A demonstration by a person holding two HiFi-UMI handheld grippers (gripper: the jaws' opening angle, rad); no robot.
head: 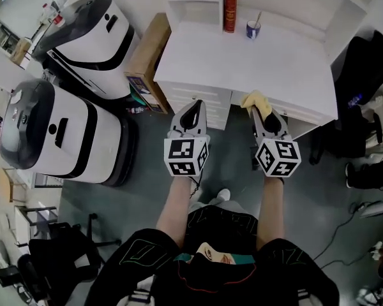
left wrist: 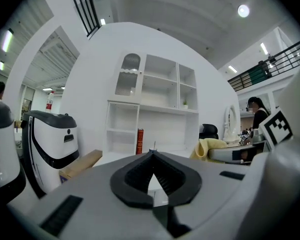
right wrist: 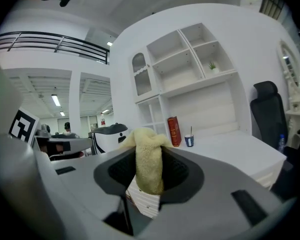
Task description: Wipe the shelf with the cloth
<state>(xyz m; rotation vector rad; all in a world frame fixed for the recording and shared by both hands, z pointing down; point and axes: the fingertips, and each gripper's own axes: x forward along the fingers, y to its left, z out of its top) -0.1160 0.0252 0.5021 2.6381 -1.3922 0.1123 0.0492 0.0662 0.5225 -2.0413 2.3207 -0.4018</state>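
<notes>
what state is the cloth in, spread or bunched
Bunched: the cloth sits as a narrow wad pinched between the jaws of the right gripper.

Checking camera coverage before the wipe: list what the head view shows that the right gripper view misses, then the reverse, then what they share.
Head view only: the person's forearms and the cardboard box beside the desk. Right gripper view only: the small plant in an upper shelf compartment, and the balcony railing. Both: the yellow cloth pinched in the right tongs, the red book and the blue cup.
</notes>
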